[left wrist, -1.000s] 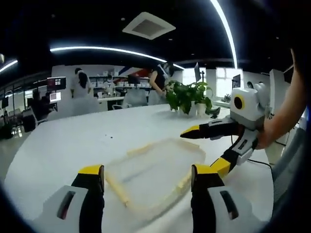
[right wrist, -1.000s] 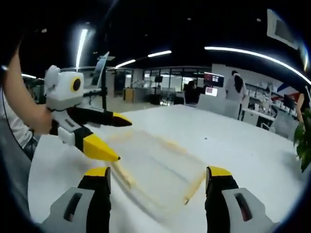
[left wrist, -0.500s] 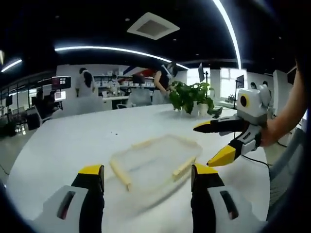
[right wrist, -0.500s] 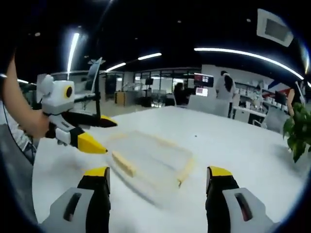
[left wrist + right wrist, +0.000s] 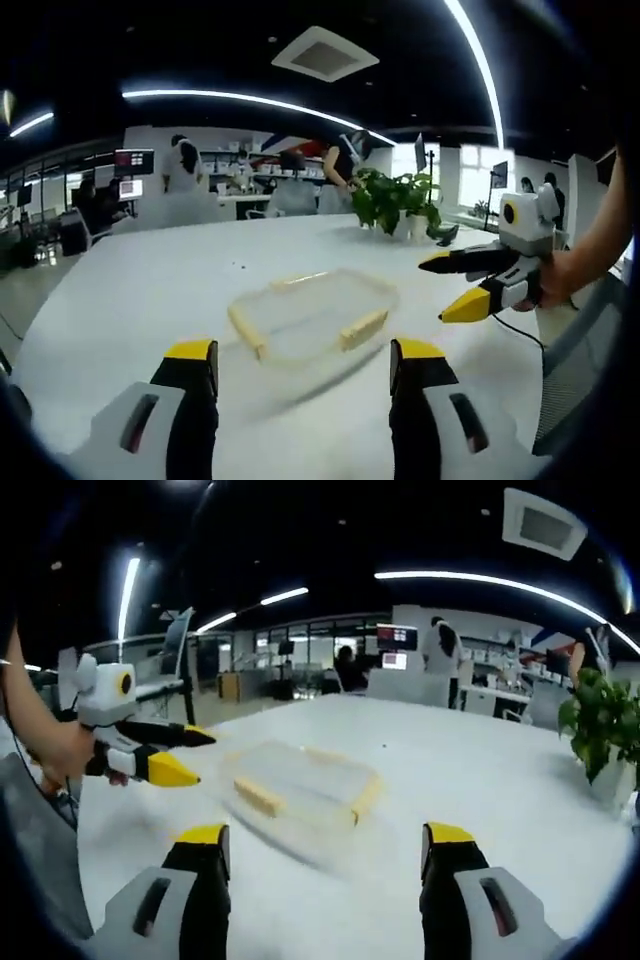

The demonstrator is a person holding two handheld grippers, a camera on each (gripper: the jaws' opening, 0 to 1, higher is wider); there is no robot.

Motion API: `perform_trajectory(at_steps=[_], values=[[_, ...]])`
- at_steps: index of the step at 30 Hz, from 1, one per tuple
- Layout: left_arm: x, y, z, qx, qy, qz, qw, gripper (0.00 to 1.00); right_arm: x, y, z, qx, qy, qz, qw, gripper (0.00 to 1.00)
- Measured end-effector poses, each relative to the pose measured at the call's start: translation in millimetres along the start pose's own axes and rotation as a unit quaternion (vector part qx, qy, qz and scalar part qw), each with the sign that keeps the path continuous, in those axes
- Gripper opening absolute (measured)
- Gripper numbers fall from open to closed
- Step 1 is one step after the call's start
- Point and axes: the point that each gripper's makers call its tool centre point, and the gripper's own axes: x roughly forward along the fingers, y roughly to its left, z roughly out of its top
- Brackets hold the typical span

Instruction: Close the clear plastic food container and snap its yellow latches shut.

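The clear plastic food container [image 5: 308,316] sits alone near the centre of the left gripper view, flat on the white tabletop [image 5: 130,290], with its lid apparently already down on the body (the blur makes the seam hard to judge). Its yellow latches [image 5: 362,329] show along the edges; whether any is snapped home I cannot tell. The left gripper [image 5: 303,365] rises from the bottom of its view with fingers spread apart and empty, the container framed between them and well apart from the tips. The right gripper [image 5: 325,848] is likewise spread and holding nothing, its fingers bracketing the container from the opposite side. Each gripper appears in the other's view, off to one side, tips parted. Both seem held back and open so either can come in and press a latch.
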Motion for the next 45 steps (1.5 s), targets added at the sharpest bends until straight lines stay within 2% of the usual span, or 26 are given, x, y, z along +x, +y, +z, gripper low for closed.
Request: perform_trajectory(at_steps=[4,16,23,30,35,45], values=[[-8.8,-3.6,0.4,-0.002,0.0,-0.003,1.0,0.7,-7.7,1.7,-1.5,0.004,0.002,-0.001,1.0,0.78],[-29.2,8.5,-2.8,-0.012,0.001,0.008,0.9999,0.69,-24.1,-3.3,-5.0,0.008,0.002,-0.008,0.9999,0.78],[-46.4,10.4,-4.2,-0.015,0.006,0.014,0.9998,0.69,-44.4,-7.6,-1.7,0.017,0.003,-0.018,0.9997,0.78],[-60.1,2.9,-0.6,-0.02,0.003,0.012,0.9997,0.68,-65.5,-8.6,3.3,0.02,0.006,-0.021,0.9996,0.78],[-70.2,0.8,1.5,-0.023,0.002,0.011,0.9997,0.68,-76.8,-7.8,-2.8,0.021,0.021,-0.022,0.9993,0.79],[-95.1,-2.2,-0.8,-0.032,0.007,0.012,0.9994,0.68,-96.5,4.7,-2.4,0.026,0.029,-0.012,0.9992,0.79]])
